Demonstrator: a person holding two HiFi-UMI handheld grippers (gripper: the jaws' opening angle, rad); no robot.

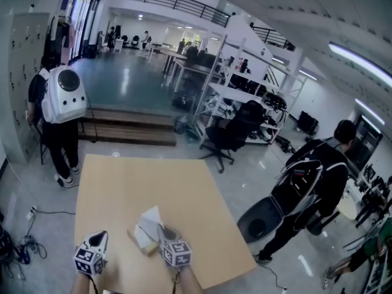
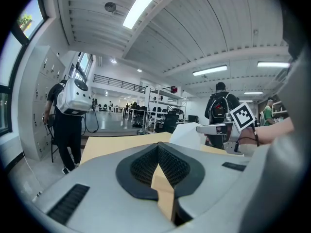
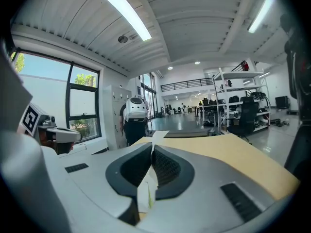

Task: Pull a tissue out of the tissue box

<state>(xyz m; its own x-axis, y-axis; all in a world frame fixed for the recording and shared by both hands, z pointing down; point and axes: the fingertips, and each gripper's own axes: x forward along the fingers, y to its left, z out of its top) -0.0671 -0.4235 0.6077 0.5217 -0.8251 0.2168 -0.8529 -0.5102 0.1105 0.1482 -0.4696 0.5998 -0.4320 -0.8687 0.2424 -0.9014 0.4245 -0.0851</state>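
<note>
A tan tissue box lies near the front edge of the wooden table. A white tissue rises from its top. My right gripper is shut on that tissue. In the right gripper view the white sheet runs between the closed jaws of the right gripper. My left gripper hovers left of the box, apart from it, jaws shut with nothing in them. The left gripper view shows the lifted tissue and the right gripper beyond the closed left gripper.
A person with a white backpack stands by the table's far left corner. Another person with a dark backpack stands to the right near an open black bin. A black office chair and shelving lie beyond.
</note>
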